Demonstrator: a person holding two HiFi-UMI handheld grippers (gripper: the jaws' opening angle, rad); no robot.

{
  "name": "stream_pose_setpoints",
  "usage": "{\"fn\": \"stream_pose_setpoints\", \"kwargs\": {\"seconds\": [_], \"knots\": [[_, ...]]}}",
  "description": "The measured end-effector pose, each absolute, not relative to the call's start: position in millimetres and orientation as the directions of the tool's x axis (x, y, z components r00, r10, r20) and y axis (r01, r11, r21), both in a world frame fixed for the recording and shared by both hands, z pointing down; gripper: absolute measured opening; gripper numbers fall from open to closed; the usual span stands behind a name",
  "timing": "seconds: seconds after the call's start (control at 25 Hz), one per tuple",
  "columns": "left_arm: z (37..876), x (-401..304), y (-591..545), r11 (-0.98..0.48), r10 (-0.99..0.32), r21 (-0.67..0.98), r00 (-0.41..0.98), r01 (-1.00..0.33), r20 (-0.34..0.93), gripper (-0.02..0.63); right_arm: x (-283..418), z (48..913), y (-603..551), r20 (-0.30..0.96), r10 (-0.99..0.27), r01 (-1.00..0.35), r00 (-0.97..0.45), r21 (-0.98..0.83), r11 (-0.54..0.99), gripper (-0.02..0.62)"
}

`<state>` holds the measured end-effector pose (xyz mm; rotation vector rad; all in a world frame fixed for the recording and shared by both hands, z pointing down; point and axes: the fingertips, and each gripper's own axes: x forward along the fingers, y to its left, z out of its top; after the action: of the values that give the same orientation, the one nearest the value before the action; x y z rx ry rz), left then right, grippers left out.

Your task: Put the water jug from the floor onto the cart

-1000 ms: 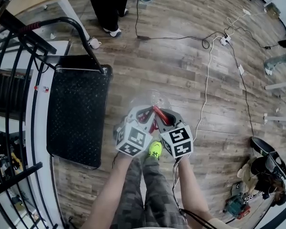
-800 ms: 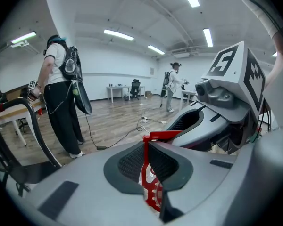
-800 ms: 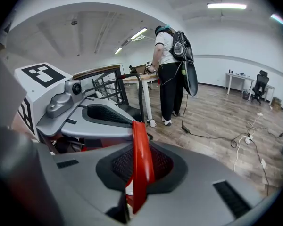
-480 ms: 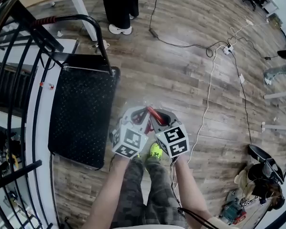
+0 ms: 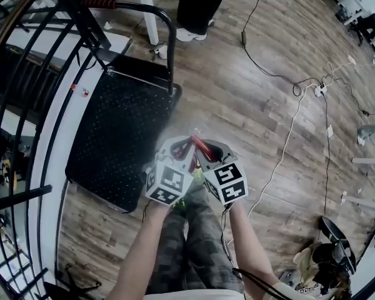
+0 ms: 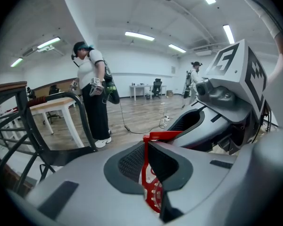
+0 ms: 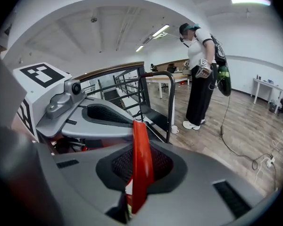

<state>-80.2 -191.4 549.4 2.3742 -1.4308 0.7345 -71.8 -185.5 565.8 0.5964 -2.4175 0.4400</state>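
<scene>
Just off the cart's (image 5: 122, 142) right edge, left tongs (image 5: 183, 150) and right tongs (image 5: 207, 154) both pinch the water jug's (image 6: 152, 194) red handle (image 6: 156, 136). It looks clear of the floor (image 5: 256, 117); setting it on the cart is what's left

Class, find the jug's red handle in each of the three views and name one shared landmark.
Head view: red handle, centre of frame.
Left gripper view: red handle, low centre, gripped.
Right gripper view: red handle, low centre, gripped.
Shared landmark: cart's black push bar.
</scene>
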Motion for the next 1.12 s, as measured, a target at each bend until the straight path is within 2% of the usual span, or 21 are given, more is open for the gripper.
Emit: {"fn": "stream_pose_setpoints", "kwargs": {"seconds": [0.56,1.12], "knots": [[534,-156,-227,-0.266,-0.803,-0.062,0.186,-0.962,0.567,0.028,-147,550,-224,0.591,-0.130,-0.310,-0.796,-0.214,0.926,0.045],[538,-216,-270,-0.088,-0.817,-0.063,0.036,-0.994,0.576,0.028,-206,553,-268,0.588,0.023,-0.139,-0.808,-0.229,0.964,0.046]]}}
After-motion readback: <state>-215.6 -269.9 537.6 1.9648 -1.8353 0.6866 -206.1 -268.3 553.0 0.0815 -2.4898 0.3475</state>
